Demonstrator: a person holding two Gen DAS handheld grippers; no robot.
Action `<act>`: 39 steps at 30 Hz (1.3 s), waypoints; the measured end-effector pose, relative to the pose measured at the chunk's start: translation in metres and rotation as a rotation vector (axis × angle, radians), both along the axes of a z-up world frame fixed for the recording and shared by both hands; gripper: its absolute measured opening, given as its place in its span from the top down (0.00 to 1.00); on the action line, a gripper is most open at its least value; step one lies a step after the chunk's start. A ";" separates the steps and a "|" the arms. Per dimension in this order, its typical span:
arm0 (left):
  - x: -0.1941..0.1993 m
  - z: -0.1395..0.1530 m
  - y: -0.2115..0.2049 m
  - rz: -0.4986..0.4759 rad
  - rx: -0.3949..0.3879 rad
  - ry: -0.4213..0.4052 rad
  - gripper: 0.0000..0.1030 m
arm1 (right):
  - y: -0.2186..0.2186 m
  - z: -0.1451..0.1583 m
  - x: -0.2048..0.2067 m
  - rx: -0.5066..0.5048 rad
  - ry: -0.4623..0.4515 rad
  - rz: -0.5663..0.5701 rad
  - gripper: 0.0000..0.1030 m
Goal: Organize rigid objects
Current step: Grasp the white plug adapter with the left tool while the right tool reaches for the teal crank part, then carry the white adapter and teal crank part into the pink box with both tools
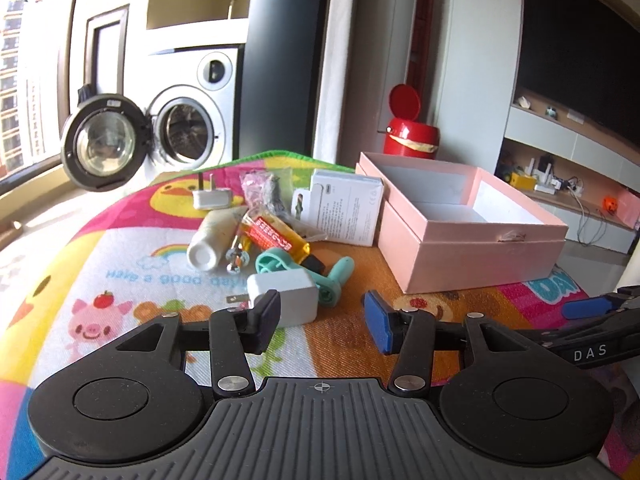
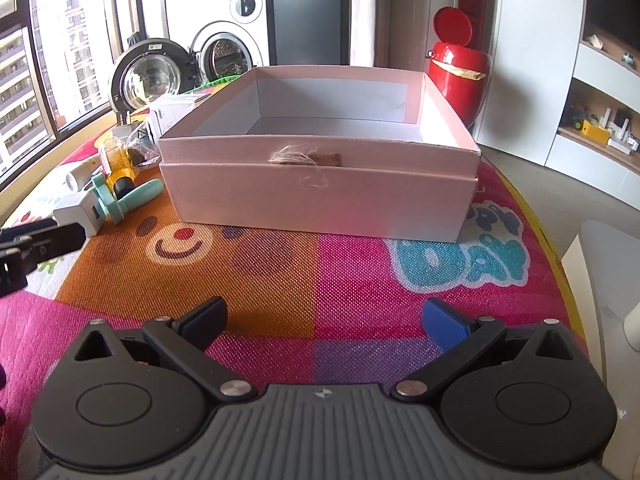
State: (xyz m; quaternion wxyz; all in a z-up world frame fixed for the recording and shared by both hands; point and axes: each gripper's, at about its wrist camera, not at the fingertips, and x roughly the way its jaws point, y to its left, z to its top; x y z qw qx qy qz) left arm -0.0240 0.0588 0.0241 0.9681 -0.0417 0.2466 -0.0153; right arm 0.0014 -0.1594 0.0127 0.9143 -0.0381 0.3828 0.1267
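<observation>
The left tongs (image 1: 322, 316) stand open, both pads clear of everything, with the white charger block (image 1: 286, 294) just ahead of the left pad at about 11 o'clock. That placement reads as a lineup for a first pick: the charger is the nearest piece of the clutter and has flat, hard plastic sides that should sit squarely between two pads.

The right tongs (image 2: 324, 320) are also spread wide and hold nothing. They hover over the bright play mat (image 2: 320, 272) that covers the bench, facing the pink box (image 2: 320, 196) at 12 o'clock, probably waiting while the other side works.

The box is stiff cardboard with a matte pink skin and a pale lining. It sits nested in its own lid, a frayed twine tab on the near wall, and its inside looks bare, so the sorting appears not yet begun.

The loose things lie in a heap at 11 o'clock in the left wrist view, left of the box:
- a teal plastic tool (image 1: 320, 276) with a ring head, touching the charger
- an amber tube with a red label (image 1: 278, 240)
- a white cylindrical bottle (image 1: 212, 242) on its side
- a second white plug (image 1: 210, 196) with prongs up
- a crinkled clear bag (image 1: 264, 192)
- a flat white carton (image 1: 348, 208) leaning by the box

The mat is woven and slightly cushioned, which may let small hard pieces rock when nudged.
</observation>
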 end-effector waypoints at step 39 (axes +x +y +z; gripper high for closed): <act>0.001 -0.008 0.065 -0.174 0.076 0.127 0.77 | 0.073 0.031 -0.016 -0.029 -0.143 0.266 0.20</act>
